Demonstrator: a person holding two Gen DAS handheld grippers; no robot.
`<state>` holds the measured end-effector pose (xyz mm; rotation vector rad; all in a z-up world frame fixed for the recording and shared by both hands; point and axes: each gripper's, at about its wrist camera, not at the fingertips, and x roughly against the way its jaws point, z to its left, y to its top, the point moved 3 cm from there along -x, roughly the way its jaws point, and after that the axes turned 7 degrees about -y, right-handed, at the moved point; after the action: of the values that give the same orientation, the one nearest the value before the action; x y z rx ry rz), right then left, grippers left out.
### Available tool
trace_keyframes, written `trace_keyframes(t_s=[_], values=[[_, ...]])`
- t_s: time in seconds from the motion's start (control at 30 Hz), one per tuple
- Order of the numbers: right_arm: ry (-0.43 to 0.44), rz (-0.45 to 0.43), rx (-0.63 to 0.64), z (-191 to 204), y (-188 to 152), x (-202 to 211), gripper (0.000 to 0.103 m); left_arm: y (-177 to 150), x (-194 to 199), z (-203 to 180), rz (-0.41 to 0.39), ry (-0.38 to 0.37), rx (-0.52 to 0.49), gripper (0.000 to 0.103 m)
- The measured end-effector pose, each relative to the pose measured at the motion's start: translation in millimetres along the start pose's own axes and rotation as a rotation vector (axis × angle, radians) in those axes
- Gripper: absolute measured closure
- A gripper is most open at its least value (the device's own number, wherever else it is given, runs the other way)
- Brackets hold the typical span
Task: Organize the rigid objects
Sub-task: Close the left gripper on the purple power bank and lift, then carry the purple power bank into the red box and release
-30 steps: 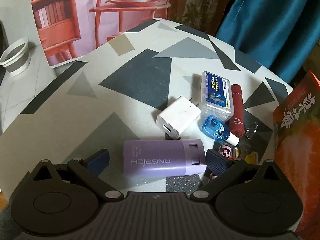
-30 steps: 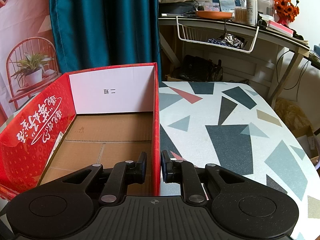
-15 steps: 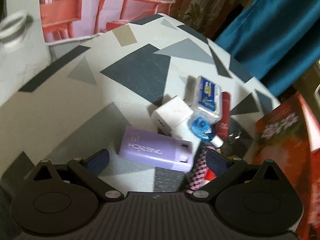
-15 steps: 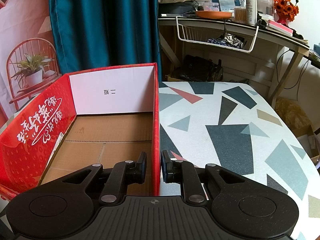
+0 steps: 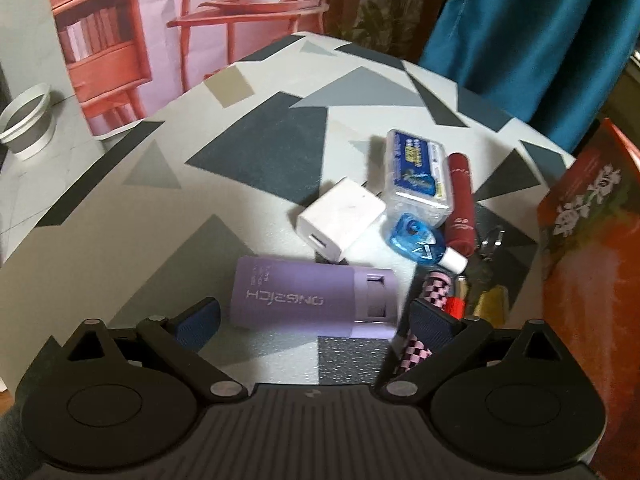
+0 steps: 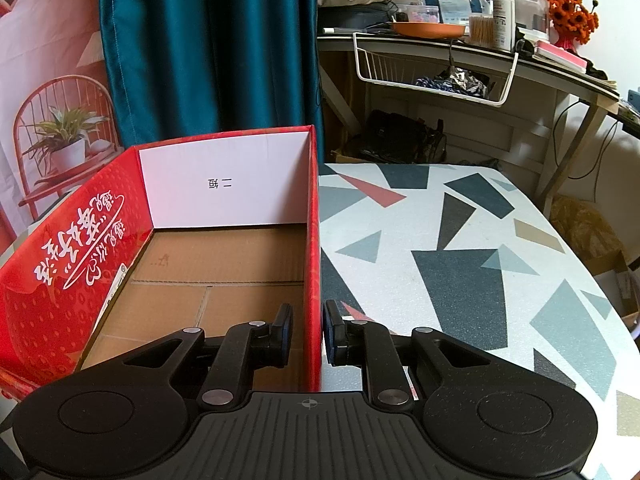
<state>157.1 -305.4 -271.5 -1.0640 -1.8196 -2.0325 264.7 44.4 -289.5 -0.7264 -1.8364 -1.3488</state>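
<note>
While wide open, left hand-held gripper around purple case.

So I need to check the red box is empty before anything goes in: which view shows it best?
The right wrist view: the red box lies open, its bare cardboard floor showing, with the right tool straddling its wall. The left wrist view shows only an outer side.

The right gripper straddles the right-hand wall of a red cardboard box, one pad on each side of the wall and close against it. The box is open at the top, shows a bare brown floor and a white inner end wall, and sits at the left edge of a table patterned with grey, dark and red triangles.
</note>
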Motion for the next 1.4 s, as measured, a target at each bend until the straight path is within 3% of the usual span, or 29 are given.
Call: trace_keyframes(t_s=[0.17, 0.47, 0.6, 0.97, 1.13, 1.4], values=[[0.0, 0.0, 0.001, 0, 0, 0, 0.086, 0, 1, 2, -0.019, -0.008, -0.021, 0.014], [0.001, 0.0, 0.0, 1, 0, 0, 0.086, 3, 7, 5, -0.036, -0.055, -0.092, 0.014], [0.0, 0.0, -0.001, 1, 0, 0, 0.086, 13, 19, 0, -0.069, -0.089, -0.171, 0.015], [0.001, 0.0, 0.001, 0, 0, 0, 0.086, 45, 57, -35, -0.132, -0.277, -0.265, 0.015], [0.002, 0.0, 0.0, 1, 0, 0, 0.086, 55, 81, -66, -0.178, -0.357, -0.319, 0.015], [0.002, 0.001, 0.001, 1, 0, 0, 0.086, 46, 105, -136, -0.205, -0.565, -0.492, 0.015]])
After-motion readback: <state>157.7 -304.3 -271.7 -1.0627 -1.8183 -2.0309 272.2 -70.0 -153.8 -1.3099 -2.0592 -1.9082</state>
